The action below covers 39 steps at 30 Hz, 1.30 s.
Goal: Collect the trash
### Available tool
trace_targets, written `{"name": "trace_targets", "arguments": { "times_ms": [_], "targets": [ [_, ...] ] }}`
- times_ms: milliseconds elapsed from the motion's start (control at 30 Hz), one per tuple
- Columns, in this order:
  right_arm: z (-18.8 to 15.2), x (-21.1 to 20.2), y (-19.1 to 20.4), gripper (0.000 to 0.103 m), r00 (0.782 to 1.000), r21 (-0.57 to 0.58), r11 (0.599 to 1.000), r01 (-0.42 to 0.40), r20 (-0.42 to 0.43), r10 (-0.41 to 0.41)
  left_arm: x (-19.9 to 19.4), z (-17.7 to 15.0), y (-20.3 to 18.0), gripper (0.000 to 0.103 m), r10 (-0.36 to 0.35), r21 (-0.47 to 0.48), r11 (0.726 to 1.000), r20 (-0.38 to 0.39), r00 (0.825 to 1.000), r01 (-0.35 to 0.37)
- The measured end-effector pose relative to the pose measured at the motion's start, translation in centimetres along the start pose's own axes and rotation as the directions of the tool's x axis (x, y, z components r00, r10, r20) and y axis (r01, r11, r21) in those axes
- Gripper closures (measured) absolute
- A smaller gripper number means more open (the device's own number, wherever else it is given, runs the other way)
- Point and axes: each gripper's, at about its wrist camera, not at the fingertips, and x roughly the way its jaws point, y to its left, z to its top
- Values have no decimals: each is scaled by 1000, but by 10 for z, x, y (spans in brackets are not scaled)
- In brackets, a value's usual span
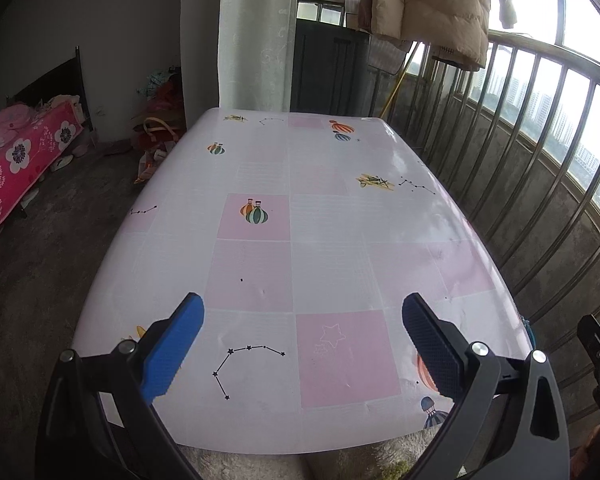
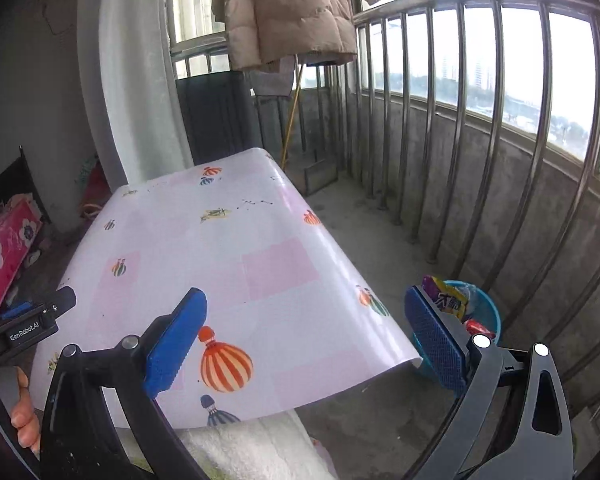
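Observation:
My left gripper (image 1: pixel 302 344) hangs open over the near end of the table (image 1: pixel 260 160), which wears a white and pink cloth printed with balloons; nothing lies between its blue pads. In the right wrist view my right gripper (image 2: pixel 304 340) stands wide open and empty above the table's near right corner (image 2: pixel 404 354). On the floor past that corner sits a blue bin (image 2: pixel 486 314) holding a purple and yellow snack wrapper (image 2: pixel 450 298) and a red wrapper (image 2: pixel 478 327). The left gripper's body (image 2: pixel 24 328) shows at the left edge, with a person's fingers (image 2: pixel 22 412) below it.
A metal balcony railing (image 2: pixel 460 120) runs along the right side behind the bin. A beige padded coat (image 2: pixel 288 12) hangs at the far end above a dark cabinet (image 2: pixel 216 112). A bed with a pink flowered cover (image 1: pixel 16 164) stands left, with bags (image 1: pixel 160 132) beside it.

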Motion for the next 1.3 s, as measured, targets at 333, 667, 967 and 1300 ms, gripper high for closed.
{"name": "trace_targets", "arguments": {
  "times_ms": [333,667,967,1300],
  "targets": [
    [-15,34,-11,8,980,-105,987,123,-143,-137,20,-21,-31,6,47,39,998,-90,995,-43],
    [-30,45,-32,8,957,-124,983,133,-244,-160,29,-21,-54,6,66,75,995,-120,991,-57],
    [-34,43,-35,8,952,-143,980,137,-253,-170,31,-27,-69,6,48,138,990,-149,988,-27],
    [-33,41,-39,8,951,-127,981,149,-255,-177,32,-29,-68,6,40,135,991,-155,987,-19]
  ]
}}
